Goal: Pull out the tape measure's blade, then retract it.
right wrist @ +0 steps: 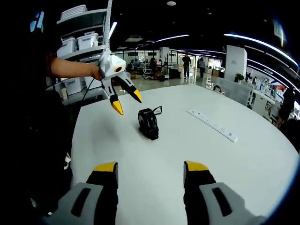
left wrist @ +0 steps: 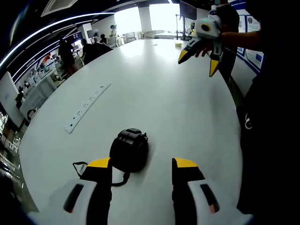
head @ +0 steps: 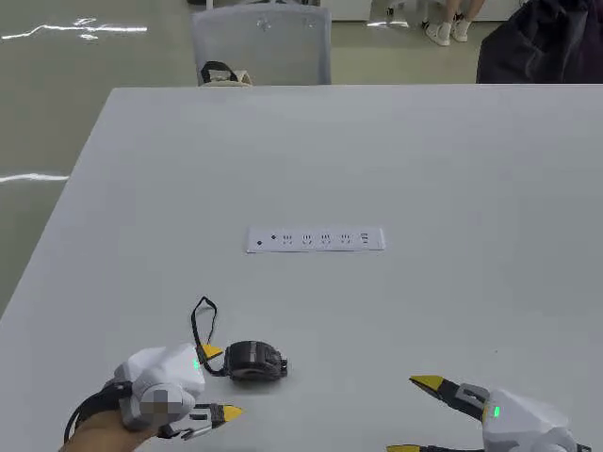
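Resting on white table [head: 443, 160]: tape measure [head: 252, 361] | power strip [head: 316, 239] mid-table | chair [head: 264, 42] beyond

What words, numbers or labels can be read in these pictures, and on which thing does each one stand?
No text can be read in any view.
On the power strip: small dark marks beside the sockets, too small to read.
On the tape measure: a black case, no legible label or brand.
On the wall posters: blue and white print, too blurred to read.
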Demonstrator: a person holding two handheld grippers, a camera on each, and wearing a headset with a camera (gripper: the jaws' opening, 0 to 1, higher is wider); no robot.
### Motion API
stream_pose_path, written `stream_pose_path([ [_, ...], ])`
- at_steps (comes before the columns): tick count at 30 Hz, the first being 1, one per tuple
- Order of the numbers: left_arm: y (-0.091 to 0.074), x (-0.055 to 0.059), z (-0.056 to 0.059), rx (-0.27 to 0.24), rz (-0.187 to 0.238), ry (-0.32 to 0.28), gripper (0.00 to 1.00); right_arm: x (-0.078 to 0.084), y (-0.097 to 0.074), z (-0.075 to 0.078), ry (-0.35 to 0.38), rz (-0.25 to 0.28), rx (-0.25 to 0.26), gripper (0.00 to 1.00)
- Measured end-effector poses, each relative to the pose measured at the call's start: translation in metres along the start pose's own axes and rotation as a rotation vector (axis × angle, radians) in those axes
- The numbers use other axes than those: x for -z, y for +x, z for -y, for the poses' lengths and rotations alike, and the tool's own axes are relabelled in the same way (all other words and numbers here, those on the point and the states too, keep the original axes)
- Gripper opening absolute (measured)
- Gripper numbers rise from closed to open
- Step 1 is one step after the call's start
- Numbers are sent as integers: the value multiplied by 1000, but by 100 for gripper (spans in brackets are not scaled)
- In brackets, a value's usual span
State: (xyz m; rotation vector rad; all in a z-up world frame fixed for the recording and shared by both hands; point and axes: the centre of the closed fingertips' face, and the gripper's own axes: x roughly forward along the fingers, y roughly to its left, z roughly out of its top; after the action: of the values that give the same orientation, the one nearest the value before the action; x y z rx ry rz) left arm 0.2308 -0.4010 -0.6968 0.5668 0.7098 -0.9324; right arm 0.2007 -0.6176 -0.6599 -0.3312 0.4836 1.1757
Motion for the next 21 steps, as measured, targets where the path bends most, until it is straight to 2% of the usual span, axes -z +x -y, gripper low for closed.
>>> stream_pose_path([
  [11,25,0,-14,53,-40,80,45,0,24,10,-35,-17,-51,49],
  [17,34,-3,-22,77,-47,112,44,1,38,17,-47,-19,-75,47],
  [21,43,1,-26,105,-65,142,44,1,48,18,-53,-26,-99,46],
])
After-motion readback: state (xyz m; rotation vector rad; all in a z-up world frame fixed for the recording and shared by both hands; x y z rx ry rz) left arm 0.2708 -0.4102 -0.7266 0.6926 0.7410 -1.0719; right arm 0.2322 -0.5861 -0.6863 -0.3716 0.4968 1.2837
